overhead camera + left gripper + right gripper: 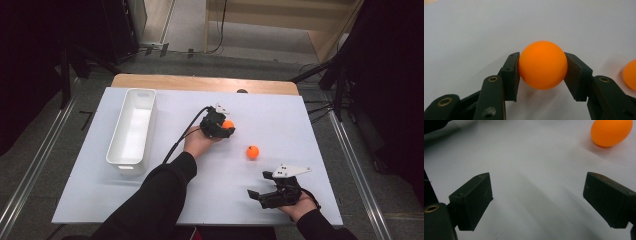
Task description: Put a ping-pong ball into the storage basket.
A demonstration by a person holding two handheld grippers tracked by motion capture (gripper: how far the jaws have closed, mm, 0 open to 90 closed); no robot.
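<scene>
The white table (pixel 150 200) is taken as the landmark. Nearest the person's edge of it, toward its right corner, the right gripper (pixel 261 186) is held in the right hand (pixel 300 204); its jaws are spread wide apart with nothing between them, as is seen in the right gripper view, where only bare table surface lies between the two black pads (pixel 472 200).

Farther in, right of the table's middle, a loose orange ball (pixel 252 152) rests on the surface, well apart from the right gripper. The same ball is seen at the upper right of the right gripper view (pixel 611 132) and at the right edge of the left gripper view (pixel 630 73).

Beyond it, near the table's centre, the left gripper (pixel 227 128) is held in the left hand (pixel 197 142), a black sleeve (pixel 150 205) reaching back to the near edge. Its jaws are closed against both sides of a second orange ball (pixel 542 65), which is clamped between the pads (pixel 511 75).

Along the table's left side, a white rectangular bin (pixel 131 161) is set lengthwise, reaching toward the far edge. Past the far edge, a strip of wooden board (pixel 200 82) is visible.
</scene>
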